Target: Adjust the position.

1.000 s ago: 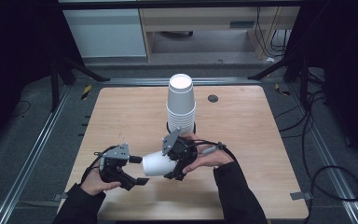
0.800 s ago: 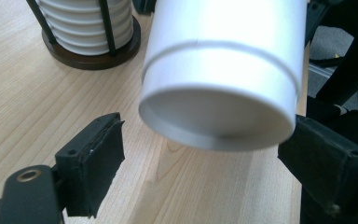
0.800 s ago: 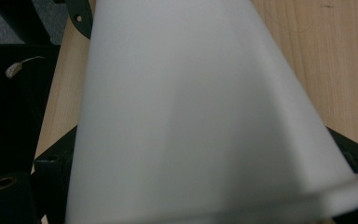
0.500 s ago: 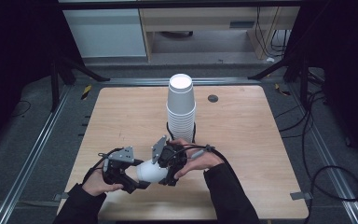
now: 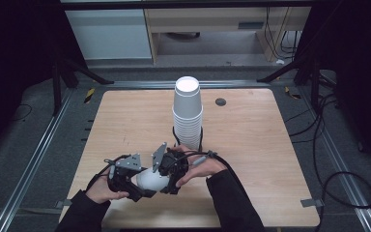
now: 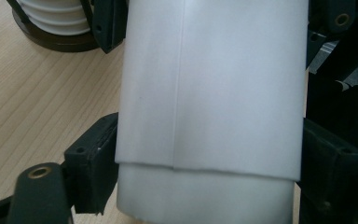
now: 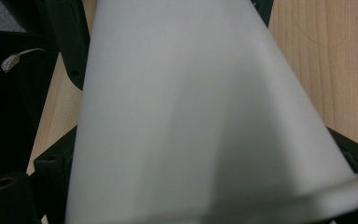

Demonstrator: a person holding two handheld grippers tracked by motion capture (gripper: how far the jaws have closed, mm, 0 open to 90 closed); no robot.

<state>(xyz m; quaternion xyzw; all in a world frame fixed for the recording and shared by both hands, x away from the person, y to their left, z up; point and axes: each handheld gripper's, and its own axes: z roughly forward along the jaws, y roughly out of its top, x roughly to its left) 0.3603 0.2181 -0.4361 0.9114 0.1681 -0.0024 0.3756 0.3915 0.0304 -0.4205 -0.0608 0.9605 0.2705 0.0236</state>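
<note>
A white paper cup point(image 5: 149, 179) lies on its side low over the near part of the table, held between both grippers. My left gripper point(image 5: 137, 186) comes from the left and my right gripper point(image 5: 168, 180) from the right. In the left gripper view the cup point(image 6: 209, 93) sits between the two black jaws, whose pads point(image 6: 95, 163) press its sides; a step near its lower end looks like a second cup nested inside. In the right gripper view the cup point(image 7: 191, 116) widens to its rim at the bottom, with the jaws tight against it.
A tall stack of upturned white cups point(image 5: 187, 108) stands in a black holder point(image 5: 176, 137) mid-table, just beyond the hands. Its ribbed rims point(image 6: 51, 16) are at the top left of the left gripper view. A small dark disc point(image 5: 221, 101) lies far right on the wooden table point(image 5: 270, 159).
My right gripper has carried the cup leftward and nearer to the front edge. The cup now sits between the left gripper's jaws as well.
</note>
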